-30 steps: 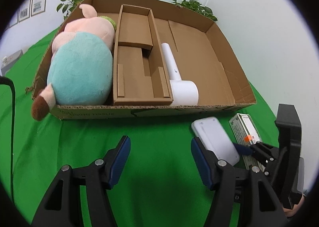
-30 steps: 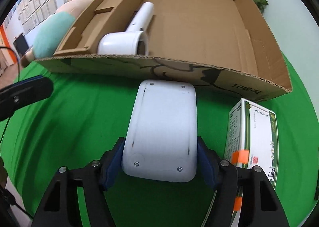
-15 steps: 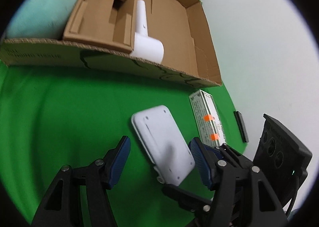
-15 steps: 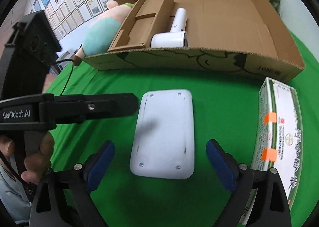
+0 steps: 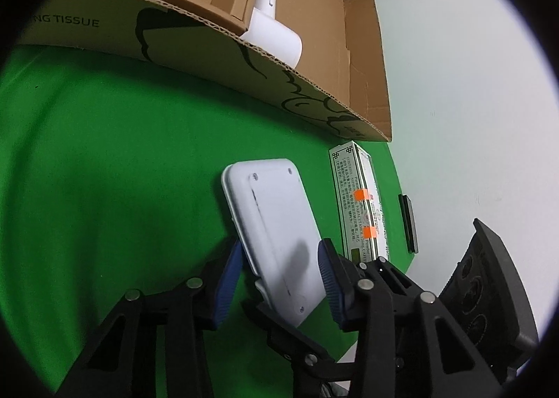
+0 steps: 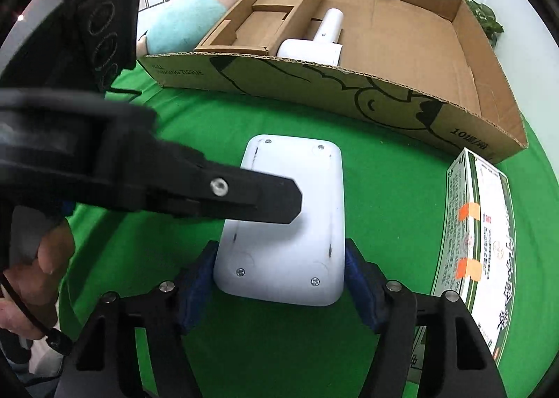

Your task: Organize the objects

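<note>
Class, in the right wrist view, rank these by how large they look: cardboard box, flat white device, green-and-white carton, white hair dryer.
1. cardboard box, clearly largest.
2. flat white device and green-and-white carton: about alike; both lie near the camera and the carton is cut off, so unranked.
3. white hair dryer, smallest, though farther away.

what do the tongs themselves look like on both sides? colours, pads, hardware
Both are alike: left tongs and right tongs have matte black angular plastic fingers with silver pivot screws and ribbed blue pads. The right wrist view shows the left unit's black housing embossed with three circles. No sleeve is clearly visible.
</note>
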A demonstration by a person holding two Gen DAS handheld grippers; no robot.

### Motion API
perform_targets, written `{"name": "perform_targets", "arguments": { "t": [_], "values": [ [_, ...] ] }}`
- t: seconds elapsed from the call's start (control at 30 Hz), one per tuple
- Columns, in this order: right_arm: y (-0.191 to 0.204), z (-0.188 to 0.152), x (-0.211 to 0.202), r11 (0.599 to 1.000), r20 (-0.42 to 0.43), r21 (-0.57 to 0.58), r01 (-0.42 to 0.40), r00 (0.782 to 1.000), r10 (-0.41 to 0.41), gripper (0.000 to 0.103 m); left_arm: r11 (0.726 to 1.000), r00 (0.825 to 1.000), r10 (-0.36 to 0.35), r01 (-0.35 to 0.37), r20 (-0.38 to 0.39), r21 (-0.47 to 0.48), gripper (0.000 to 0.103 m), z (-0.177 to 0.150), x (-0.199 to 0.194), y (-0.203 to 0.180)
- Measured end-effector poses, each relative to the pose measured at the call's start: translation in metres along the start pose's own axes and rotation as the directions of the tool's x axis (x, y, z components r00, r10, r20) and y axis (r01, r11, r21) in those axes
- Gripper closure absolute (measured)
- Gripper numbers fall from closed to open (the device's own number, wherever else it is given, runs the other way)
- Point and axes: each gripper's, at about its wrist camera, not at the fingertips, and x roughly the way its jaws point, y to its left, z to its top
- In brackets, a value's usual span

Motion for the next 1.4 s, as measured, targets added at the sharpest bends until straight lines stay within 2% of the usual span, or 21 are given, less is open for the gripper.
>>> {"name": "perform_targets", "arguments": {
  "t": [0.13, 0.2, 0.43, 0.6, 0.77, 1.07, 1.13, 1.23, 1.4],
  "values": [
    [-0.004, -0.004, -0.006, 0.999, 0.003, 0.041, -0.031, 1.0, 0.031, 0.038, 1.0, 1.0, 0.023, -0.023, 0.001, -0.013, 0.073, -0.004, 0.0, 0.0],
    [-0.007, -0.005, -0.01, 0.995, 0.007, 0.078, -0.065, 0.998, 0.064, 0.038, 1.0, 1.0, 0.018, -0.018, 0.0, -0.024, 0.073, -0.006, -0.001, 0.0],
    [-0.008, -0.01, -0.018, 0.992, 0.021, 0.098, -0.077, 0.997, 0.076, 0.038, 0.998, 0.998, 0.052, -0.053, 0.026, 0.027, 0.078, -0.008, -0.005, -0.014],
    [-0.01, -0.006, -0.034, 0.992, 0.094, 0.102, -0.079, 0.993, 0.069, 0.039, 0.993, 0.994, 0.064, -0.072, 0.084, 0.09, 0.078, -0.005, -0.022, -0.03],
    [-0.008, 0.009, -0.052, 0.992, 0.185, 0.089, -0.095, 0.98, 0.077, 0.039, 0.98, 0.985, 0.079, -0.105, 0.156, 0.17, 0.081, 0.002, -0.041, -0.054],
    [-0.003, 0.028, -0.074, 0.987, 0.276, 0.086, -0.133, 0.956, 0.104, 0.039, 0.952, 0.965, 0.097, -0.161, 0.242, 0.262, 0.082, 0.013, -0.061, -0.088],
    [-0.011, 0.026, -0.083, 0.987, 0.288, 0.085, -0.139, 0.951, 0.109, 0.039, 0.945, 0.962, 0.104, -0.175, 0.254, 0.276, 0.082, 0.019, -0.061, -0.096],
    [-0.019, 0.042, -0.086, 0.986, 0.307, 0.077, -0.147, 0.945, 0.117, 0.039, 0.936, 0.957, 0.111, -0.191, 0.266, 0.297, 0.083, 0.035, -0.067, -0.109],
    [-0.044, 0.099, -0.091, 0.976, 0.327, 0.096, -0.197, 0.932, 0.156, 0.039, 0.902, 0.952, 0.128, -0.228, 0.276, 0.367, 0.084, 0.088, -0.074, -0.139]
  ]
}}
